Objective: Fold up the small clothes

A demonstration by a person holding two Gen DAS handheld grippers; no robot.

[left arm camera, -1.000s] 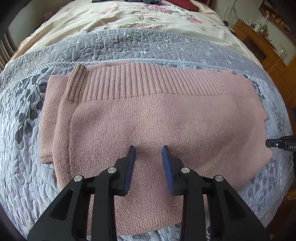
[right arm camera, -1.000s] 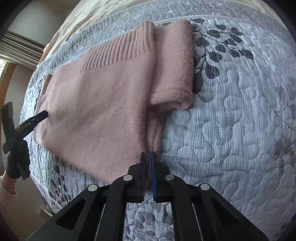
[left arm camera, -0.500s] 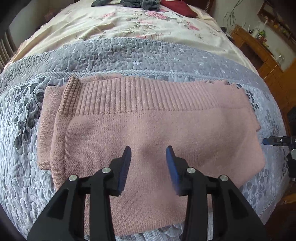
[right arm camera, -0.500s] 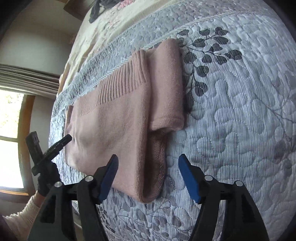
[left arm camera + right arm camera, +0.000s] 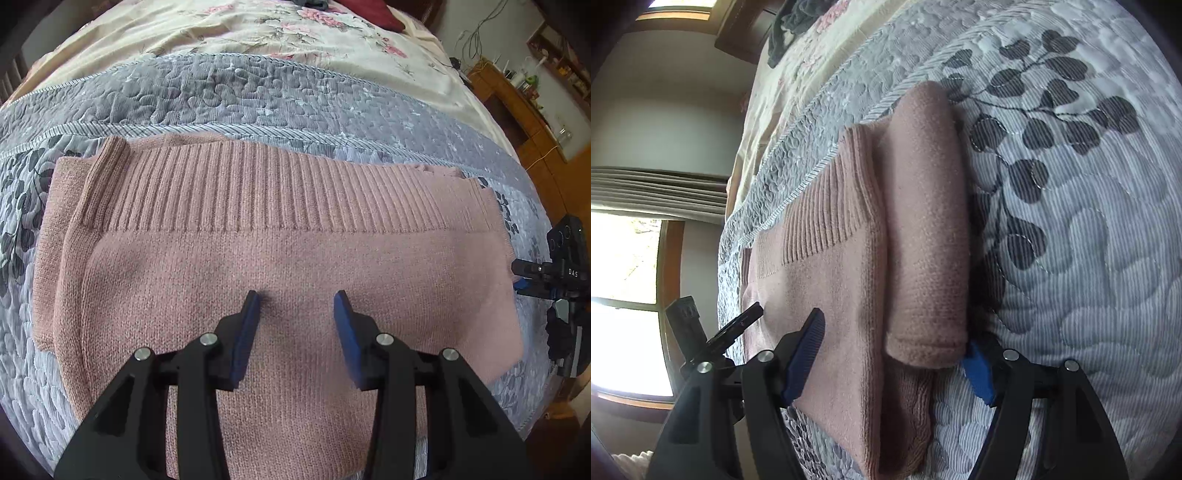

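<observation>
- A pink knitted sweater lies folded flat on a grey quilted bedspread printed with dark leaves, near the foot of a bed; beyond it is a cream floral cover.
- The ribbed hem band runs along the sweater's far edge in the left wrist view, and one sleeve is folded lengthwise along one side, its cuff end nearest the right wrist camera.
- Judged from the knit, the sweater is soft, limp and fairly thick (it should sag and slide out of its fold if lifted by one layer only). The safest hold looks to be a folded edge or corner, pinching all layers together.
- The left claw hovers low over the middle of the sweater, its blue-padded fingers moderately apart and gripping nothing; whether the tips touch the knit cannot be told.
- The right claw is spread wide at the sweater's side edge, straddling the sleeve end, one pad over the body panel and the other beside the cuff. It holds nothing.
</observation>
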